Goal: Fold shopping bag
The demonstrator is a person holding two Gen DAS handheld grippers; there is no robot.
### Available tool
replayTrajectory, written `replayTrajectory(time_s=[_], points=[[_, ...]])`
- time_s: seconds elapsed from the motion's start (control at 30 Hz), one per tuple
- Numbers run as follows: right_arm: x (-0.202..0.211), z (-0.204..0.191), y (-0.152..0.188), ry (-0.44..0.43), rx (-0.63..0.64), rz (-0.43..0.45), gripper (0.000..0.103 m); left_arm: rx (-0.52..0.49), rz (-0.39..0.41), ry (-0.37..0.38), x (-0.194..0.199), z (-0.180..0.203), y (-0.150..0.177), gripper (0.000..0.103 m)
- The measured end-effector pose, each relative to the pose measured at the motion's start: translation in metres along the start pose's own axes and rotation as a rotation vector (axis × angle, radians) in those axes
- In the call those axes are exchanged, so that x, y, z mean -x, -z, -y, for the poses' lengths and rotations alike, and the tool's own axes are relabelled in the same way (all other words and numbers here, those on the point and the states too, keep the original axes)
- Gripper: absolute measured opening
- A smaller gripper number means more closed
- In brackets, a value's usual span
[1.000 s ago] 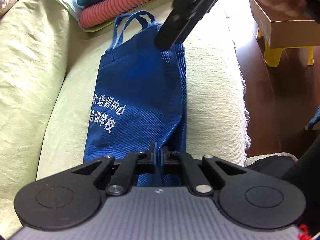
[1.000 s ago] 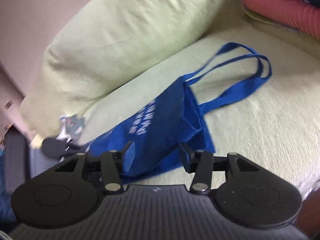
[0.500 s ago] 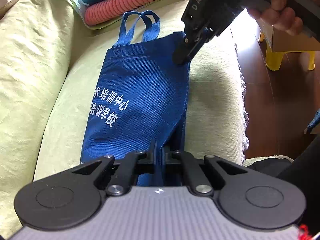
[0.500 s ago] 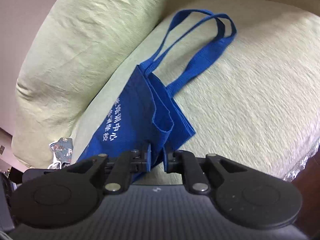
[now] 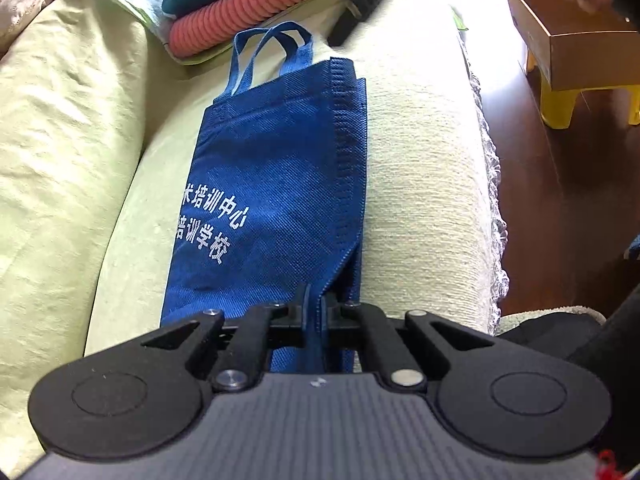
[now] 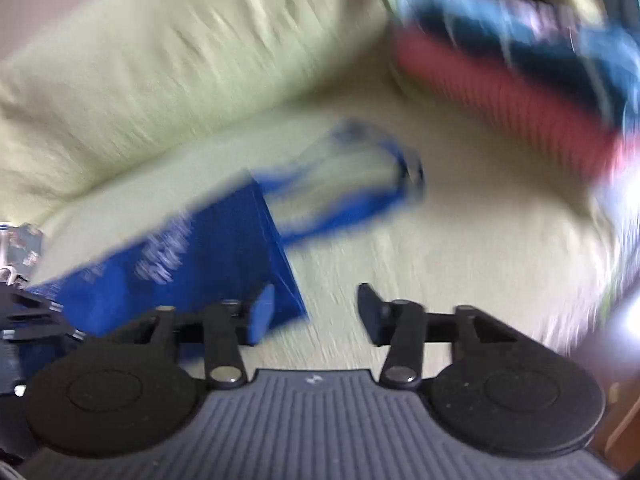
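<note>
Left wrist view shows the sofa (image 5: 420, 184) filling most of the picture, and the blue bag (image 5: 272, 184) lies flat along its seat, from 6 o'clock up to 12 o'clock, folded once lengthwise with the doubled edge at 3 o'clock. The handles (image 5: 272, 52) point to 12 o'clock, near the rolled pink blanket (image 5: 256, 12). The left gripper (image 5: 316, 304) is closed tight on the bottom edge of the bag, at 6 o'clock. The right gripper (image 6: 316, 308) has its jaws apart with nothing pressed between them; they have just been opening, and the corner of the bag sits just beside the left finger (image 6: 262, 312).

I judge that the lengthwise fold is done and the right hand is leaving the top corner. The next move probably calls for a new grip near the handles, to bring this end down toward 6 o'clock, while the left gripper holds the bottom steady so the layers do not slide.

Right wrist view is strongly blurred, so the handles and the print are hard to read there. In the left wrist view the right gripper is cut off at 12 o'clock, only a dark bar shows. The lower layer of the bag is hidden under the upper one.
</note>
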State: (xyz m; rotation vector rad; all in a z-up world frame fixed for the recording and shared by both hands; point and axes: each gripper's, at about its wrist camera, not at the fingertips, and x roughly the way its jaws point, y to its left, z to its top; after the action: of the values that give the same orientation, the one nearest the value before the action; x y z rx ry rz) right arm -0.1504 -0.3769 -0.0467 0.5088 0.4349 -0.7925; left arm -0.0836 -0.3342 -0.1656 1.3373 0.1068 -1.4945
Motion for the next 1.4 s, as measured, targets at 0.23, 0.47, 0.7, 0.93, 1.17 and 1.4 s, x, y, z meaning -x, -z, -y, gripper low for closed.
replayTrajectory(time_s=[0.23, 0.47, 0.7, 0.93, 1.17, 1.4], points=[[-0.055, -0.017, 0.028, -0.038, 0.140, -0.130, 0.017, 0.056, 0.024, -0.026, 0.006, 0.005, 0.008, 0.000], [-0.062, -0.019, 0.037, -0.022, 0.206, -0.122, 0.016, 0.333, 0.046, 0.016, 0.054, -0.005, 0.045, 0.020], [-0.060, -0.019, 0.037, -0.017, 0.201, -0.115, 0.018, 0.761, 0.148, -0.088, 0.111, -0.021, 0.076, 0.018], [-0.061, -0.021, 0.034, -0.017, 0.215, -0.131, 0.018, 0.892, -0.047, -0.195, 0.051, -0.017, 0.130, 0.020], [-0.063, -0.020, 0.035, -0.020, 0.224, -0.135, 0.019, 1.217, 0.041, -0.133, 0.089, -0.042, 0.160, 0.006], [-0.063, -0.022, 0.034, -0.021, 0.224, -0.133, 0.020, 1.234, 0.027, -0.394, 0.106, -0.061, 0.138, 0.067]])
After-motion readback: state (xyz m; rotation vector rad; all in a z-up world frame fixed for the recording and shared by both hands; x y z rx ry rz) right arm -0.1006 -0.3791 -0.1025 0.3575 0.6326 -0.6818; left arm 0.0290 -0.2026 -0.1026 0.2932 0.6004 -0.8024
